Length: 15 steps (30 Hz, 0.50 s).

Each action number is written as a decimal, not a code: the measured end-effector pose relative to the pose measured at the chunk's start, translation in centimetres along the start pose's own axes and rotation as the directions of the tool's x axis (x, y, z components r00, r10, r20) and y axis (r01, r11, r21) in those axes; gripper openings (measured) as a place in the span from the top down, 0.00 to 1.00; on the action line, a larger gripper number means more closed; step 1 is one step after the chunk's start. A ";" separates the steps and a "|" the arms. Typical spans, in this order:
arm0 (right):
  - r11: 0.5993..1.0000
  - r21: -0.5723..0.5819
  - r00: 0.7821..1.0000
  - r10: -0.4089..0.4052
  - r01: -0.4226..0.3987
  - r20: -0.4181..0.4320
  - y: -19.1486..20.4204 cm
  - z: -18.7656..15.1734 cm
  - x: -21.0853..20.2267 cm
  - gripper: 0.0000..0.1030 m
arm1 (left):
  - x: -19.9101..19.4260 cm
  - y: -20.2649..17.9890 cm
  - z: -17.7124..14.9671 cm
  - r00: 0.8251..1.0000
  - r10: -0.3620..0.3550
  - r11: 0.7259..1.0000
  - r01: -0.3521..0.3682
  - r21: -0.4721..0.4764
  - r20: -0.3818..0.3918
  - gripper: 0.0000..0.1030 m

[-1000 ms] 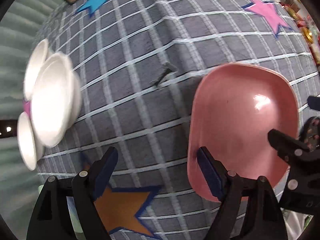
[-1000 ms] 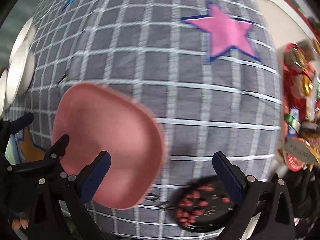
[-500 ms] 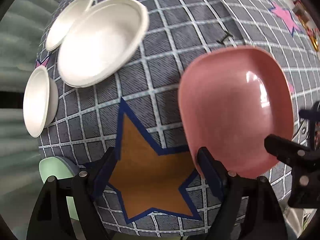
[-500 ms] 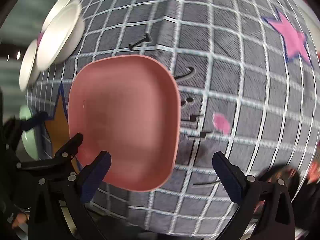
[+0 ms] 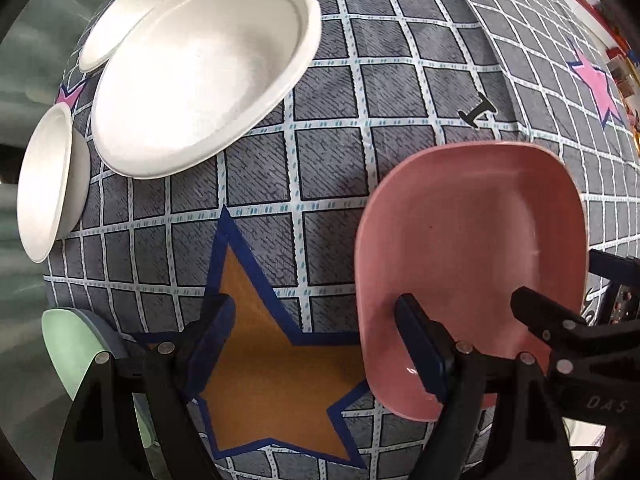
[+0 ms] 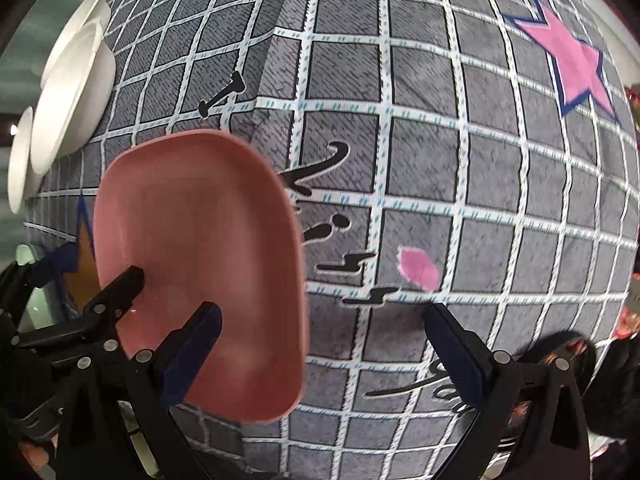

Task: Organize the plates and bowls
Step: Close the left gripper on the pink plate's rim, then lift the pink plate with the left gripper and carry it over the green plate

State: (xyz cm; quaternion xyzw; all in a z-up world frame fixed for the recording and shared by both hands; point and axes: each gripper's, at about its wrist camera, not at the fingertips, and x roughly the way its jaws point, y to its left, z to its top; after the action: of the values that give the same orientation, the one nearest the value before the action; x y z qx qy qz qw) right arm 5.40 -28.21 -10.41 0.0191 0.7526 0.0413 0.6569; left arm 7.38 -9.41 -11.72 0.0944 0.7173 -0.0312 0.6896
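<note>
Both claws gape wide, left claw (image 5: 316,340) and right claw (image 6: 324,344) flanking the pink plate (image 5: 472,264) (seemingly unsupported between them), so it could tip onto the counter (image 5: 328,152).

We see a pink plate (image 5: 472,256) with rounded corners and a raised rim, glossy and empty, on the near right part of the surface (image 5: 332,128), which wears a grey checked cloth. From the right wrist view the same pink plate (image 6: 200,264) looks tilted, though we cannot tell whether it rests flat. At the far left sits a large white bowl (image 5: 200,64), upright and empty, its rim overlapping a white plate (image 5: 132,8) behind it. Just beside the bowl, nearer the left edge, stands a small white bowl (image 5: 48,176). At the near left corner a pale green plate (image 5: 72,352) juts past the edge
</note>
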 end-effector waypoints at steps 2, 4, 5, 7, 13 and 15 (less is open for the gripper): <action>1.000 -0.012 1.000 -0.027 0.027 0.001 1.1 0.8 0.6 0.01 | -0.4 -0.8 0.1 1.000 -0.004 1.000 0.004 -0.013 -0.002 0.18; 0.999 -0.020 0.999 -0.043 0.043 -0.004 1.9 0.8 1.3 0.00 | -0.4 -0.4 0.2 1.000 -0.013 1.000 0.013 -0.021 0.001 0.18; 0.999 -0.022 0.999 -0.045 0.045 -0.006 2.3 0.3 1.7 0.00 | -0.4 -0.3 0.4 1.000 -0.017 1.000 0.017 -0.024 0.002 0.18; 0.999 -0.017 0.999 -0.045 0.045 -0.010 2.8 0.5 1.9 0.00 | -0.2 -0.3 0.4 1.000 -0.029 0.999 0.029 -0.035 0.000 0.18; 0.999 -0.011 0.999 -0.047 0.046 -0.023 1.5 0.9 2.1 0.00 | 0.5 1.0 -0.2 0.998 -0.058 0.996 0.057 -0.062 -0.008 0.20; 0.999 0.000 0.999 -0.033 0.033 -0.021 1.4 0.6 1.6 0.02 | 0.8 0.8 -0.4 0.996 -0.087 0.995 0.086 -0.059 -0.018 0.26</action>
State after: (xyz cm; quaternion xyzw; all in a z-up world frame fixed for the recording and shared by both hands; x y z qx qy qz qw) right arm 5.78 -26.67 -11.99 0.0064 0.7597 0.0302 0.6496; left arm 7.07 -8.47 -12.47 0.0436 0.7285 -0.0391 0.6825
